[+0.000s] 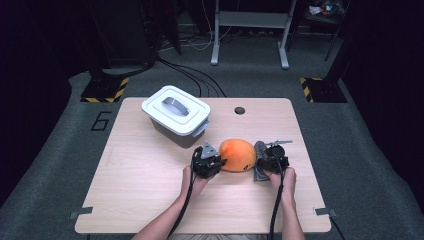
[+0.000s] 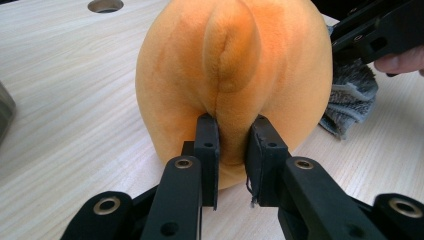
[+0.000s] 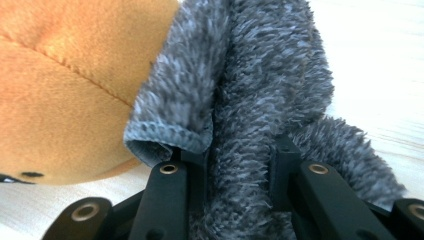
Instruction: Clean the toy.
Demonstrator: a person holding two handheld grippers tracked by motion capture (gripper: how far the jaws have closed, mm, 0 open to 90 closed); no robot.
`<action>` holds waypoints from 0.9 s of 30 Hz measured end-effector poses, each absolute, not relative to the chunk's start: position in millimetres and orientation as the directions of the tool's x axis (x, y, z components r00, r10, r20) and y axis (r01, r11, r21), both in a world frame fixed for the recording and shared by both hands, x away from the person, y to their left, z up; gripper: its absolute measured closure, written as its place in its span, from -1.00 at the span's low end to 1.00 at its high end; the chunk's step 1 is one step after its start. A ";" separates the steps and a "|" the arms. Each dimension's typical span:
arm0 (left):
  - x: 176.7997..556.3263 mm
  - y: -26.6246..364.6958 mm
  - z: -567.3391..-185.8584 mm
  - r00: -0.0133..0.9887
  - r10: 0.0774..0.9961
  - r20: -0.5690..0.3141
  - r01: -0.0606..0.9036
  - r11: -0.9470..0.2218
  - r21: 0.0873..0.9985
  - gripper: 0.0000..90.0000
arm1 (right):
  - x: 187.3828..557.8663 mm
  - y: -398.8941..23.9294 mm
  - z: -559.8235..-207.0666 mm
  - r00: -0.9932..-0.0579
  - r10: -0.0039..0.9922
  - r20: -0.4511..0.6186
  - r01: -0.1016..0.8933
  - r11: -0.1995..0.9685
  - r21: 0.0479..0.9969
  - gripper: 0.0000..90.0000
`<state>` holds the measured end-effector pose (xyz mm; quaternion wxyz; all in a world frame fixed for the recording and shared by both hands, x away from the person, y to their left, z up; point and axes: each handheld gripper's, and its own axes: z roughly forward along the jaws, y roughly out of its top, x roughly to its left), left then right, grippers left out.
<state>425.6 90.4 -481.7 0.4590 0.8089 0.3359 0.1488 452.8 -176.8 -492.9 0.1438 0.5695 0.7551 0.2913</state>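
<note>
The left gripper point(image 2: 231, 137) is pinching a ridge of the orange plush toy point(image 2: 232, 75), jaws narrow on the fabric. The right gripper point(image 3: 239, 160) is clamping the toy's grey fuzzy part point(image 3: 260, 90), which is bunching between its jaws. The toy is lying on the wooden table point(image 1: 150, 175), just in front of the lidded white bin point(image 1: 176, 114). Judging by this, the grasp is done; lifting and binning are remaining, with the lid closed.

Black two-jaw grippers point(image 1: 212, 162), brass-ringed screw holes, trailing black cables.
</note>
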 end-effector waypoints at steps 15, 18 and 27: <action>425.9 92.6 -483.3 0.727 0.683 -0.068 0.404 -0.345 0.847 0.70 | 412.7 -150.0 -415.9 -0.425 0.905 0.013 0.583 0.263 0.768 0.52; 426.1 93.3 -484.2 0.724 0.687 -0.063 0.400 -0.342 0.850 0.68 | 415.9 -138.7 -419.2 -0.434 0.901 0.008 0.588 0.277 0.760 0.52; 426.1 96.8 -485.3 0.734 0.677 -0.052 0.373 -0.339 0.863 0.31 | 432.4 -141.0 -428.6 -0.416 0.909 0.010 0.611 0.272 0.743 0.52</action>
